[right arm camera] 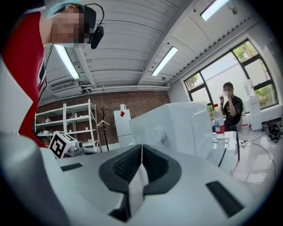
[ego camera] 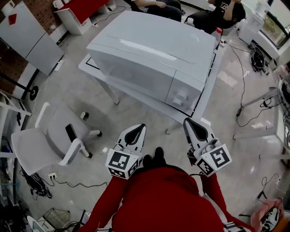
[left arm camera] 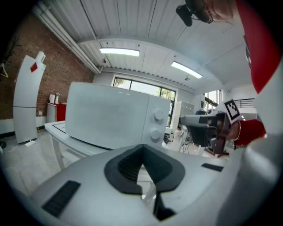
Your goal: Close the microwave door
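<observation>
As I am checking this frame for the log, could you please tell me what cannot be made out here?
- Microwave interior: hidden by its door, every view.
- Knobs markings: too small, left gripper view.
- Bottle label: too small, right gripper view.
- Seated person: cut off by the head view's top edge.
- Table far legs: hidden under its top, head view.

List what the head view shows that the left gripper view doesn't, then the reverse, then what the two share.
Only the head view shows the white office chair and the top of the microwave. Only the left gripper view shows the ceiling lights overhead. Both show the microwave's front with its two knobs, the table it stands on, and the right tool.
</observation>
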`<act>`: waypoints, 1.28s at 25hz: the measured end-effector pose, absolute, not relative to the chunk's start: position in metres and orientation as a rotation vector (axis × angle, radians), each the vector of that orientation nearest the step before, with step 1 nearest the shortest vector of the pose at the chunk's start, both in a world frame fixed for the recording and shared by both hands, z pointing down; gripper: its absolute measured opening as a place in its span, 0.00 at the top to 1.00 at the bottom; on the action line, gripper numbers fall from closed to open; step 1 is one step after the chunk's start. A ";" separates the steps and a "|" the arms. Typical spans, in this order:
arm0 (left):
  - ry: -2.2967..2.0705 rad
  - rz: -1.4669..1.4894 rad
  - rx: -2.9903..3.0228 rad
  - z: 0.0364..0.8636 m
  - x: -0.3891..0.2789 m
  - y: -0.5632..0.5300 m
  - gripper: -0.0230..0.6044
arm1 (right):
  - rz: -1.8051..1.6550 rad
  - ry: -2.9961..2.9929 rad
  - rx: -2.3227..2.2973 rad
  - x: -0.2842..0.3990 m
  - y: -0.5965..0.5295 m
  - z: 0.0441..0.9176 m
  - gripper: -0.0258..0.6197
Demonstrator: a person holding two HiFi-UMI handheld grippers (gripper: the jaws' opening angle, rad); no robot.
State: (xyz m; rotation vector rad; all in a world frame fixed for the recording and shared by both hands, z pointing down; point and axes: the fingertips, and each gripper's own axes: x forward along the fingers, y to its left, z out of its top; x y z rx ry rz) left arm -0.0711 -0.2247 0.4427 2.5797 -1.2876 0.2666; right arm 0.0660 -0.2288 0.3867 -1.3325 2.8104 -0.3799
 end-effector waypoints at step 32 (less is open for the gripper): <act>-1.434 0.146 2.736 0.370 -0.092 -0.225 0.95 | -0.286 2.832 -1.279 0.055 -0.224 0.373 0.94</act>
